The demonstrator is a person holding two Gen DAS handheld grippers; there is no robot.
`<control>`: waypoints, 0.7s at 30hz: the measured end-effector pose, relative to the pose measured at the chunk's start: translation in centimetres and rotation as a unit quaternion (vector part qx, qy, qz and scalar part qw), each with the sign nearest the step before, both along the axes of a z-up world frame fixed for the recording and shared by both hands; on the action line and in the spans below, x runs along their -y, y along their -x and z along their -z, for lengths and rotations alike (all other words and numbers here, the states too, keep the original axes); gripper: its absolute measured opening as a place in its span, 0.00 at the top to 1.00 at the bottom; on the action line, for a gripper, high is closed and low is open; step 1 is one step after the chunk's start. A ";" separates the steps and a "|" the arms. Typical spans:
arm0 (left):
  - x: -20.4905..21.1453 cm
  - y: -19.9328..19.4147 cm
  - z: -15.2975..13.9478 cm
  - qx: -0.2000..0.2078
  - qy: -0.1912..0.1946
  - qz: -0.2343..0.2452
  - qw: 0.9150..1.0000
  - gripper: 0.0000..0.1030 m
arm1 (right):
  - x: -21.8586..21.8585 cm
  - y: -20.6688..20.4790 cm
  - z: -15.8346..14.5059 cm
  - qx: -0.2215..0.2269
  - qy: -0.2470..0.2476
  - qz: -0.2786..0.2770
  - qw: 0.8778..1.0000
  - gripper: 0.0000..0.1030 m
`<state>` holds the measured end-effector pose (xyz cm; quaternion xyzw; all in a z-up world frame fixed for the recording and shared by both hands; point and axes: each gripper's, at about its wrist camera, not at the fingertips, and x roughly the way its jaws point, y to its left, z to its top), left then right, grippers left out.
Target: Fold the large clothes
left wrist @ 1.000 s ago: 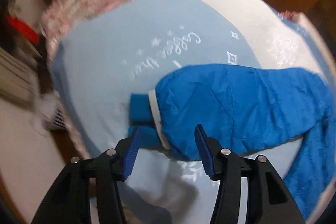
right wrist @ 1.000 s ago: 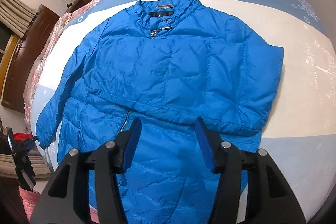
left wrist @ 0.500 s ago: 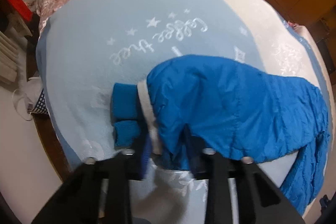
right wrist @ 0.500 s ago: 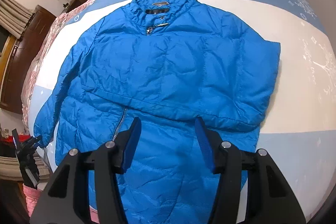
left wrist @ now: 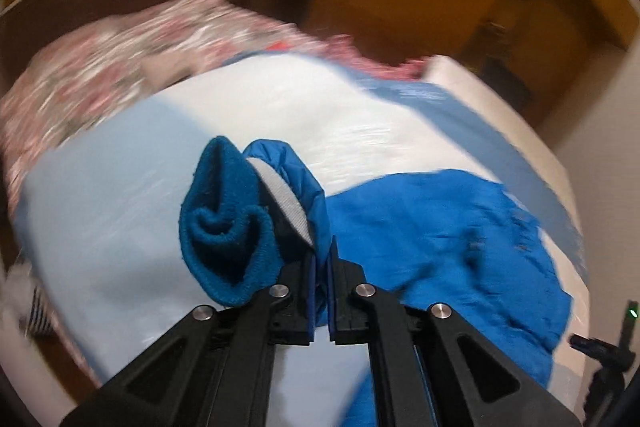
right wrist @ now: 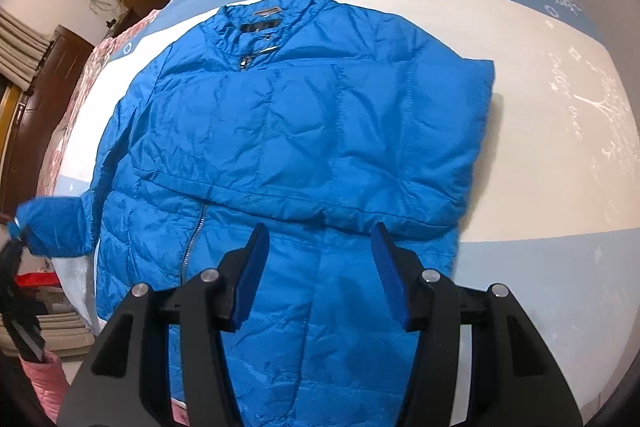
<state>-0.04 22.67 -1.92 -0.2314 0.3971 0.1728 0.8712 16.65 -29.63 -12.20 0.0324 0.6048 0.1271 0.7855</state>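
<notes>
We see a bright blue quilted jacket (right wrist: 288, 131) with a silver zip (right wrist: 194, 239), its darker teal knit cuff (left wrist: 224, 227) edged by a grey band (left wrist: 282, 201). The bedspread (right wrist: 540, 147) beneath runs in pale blue, white and mid-blue bands with white lettering at the frame's right. A pink floral quilt (left wrist: 120, 67) fills the upper left.

left gripper (left wrist: 320, 267): black angular frame, triangular cut-outs, four round silver screws in a row
right gripper (right wrist: 320, 267): same black frame, silver screws at 9 and 3 o'clock of the gap
fingers (right wrist: 252, 271): flat blue pads on black carriers
</notes>
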 end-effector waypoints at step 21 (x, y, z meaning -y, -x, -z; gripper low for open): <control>23.4 -18.8 4.6 -0.029 0.030 0.295 0.954 0.97 | 3.7 -1.3 1.5 -0.002 0.000 0.019 1.000 0.48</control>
